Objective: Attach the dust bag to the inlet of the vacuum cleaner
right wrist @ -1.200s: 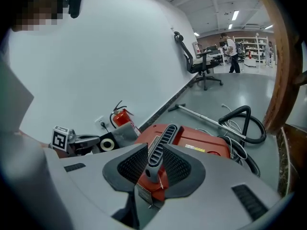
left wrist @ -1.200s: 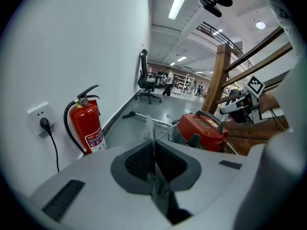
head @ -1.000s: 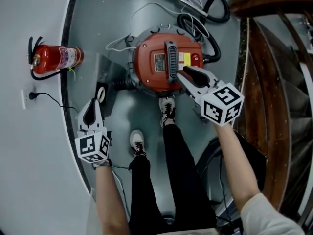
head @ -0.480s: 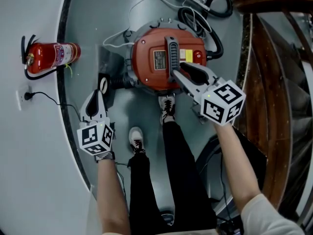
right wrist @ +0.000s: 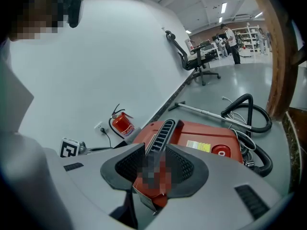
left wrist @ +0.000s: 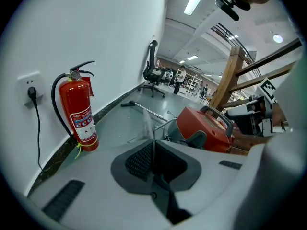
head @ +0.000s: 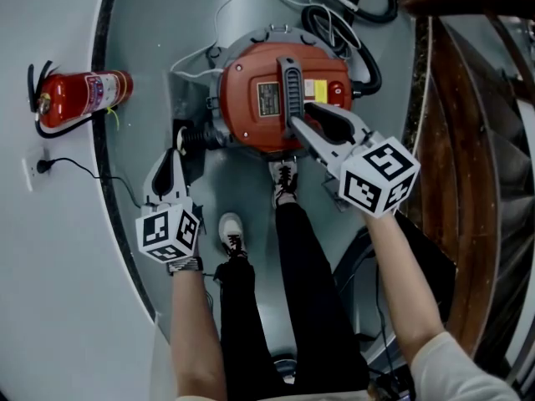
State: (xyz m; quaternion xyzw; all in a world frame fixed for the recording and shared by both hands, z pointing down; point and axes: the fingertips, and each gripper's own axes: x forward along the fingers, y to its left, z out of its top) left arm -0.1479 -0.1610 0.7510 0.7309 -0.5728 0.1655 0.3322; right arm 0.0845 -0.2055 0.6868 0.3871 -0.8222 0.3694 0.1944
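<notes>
The red vacuum cleaner (head: pixel 269 98) stands on the grey floor with a black handle (head: pixel 290 90) across its lid. My right gripper (head: pixel 316 130) hangs over the handle's near end. In the right gripper view the handle (right wrist: pixel 162 131) lies between the pads of my right gripper (right wrist: pixel 154 153), whose jaws have just opened a little and do not clamp it. My left gripper (head: pixel 173 167) is at the vacuum's left side, shut on the edge of the thin translucent dust bag (left wrist: pixel 144 127). The bag (head: pixel 189 98) reaches toward the vacuum's side inlet (head: pixel 201 134), which is partly hidden.
A red fire extinguisher (head: pixel 79 97) and a wall socket (head: pixel 32 170) are along the curved white wall at the left. Black hose (head: pixel 368 65) and a white cable lie behind the vacuum. A wooden stair railing (head: pixel 468 140) stands at the right. The person's shoes (head: pixel 284 182) are just before the vacuum.
My left gripper has moved with the bag toward the vacuum's left side. The right gripper has stayed over the handle.
</notes>
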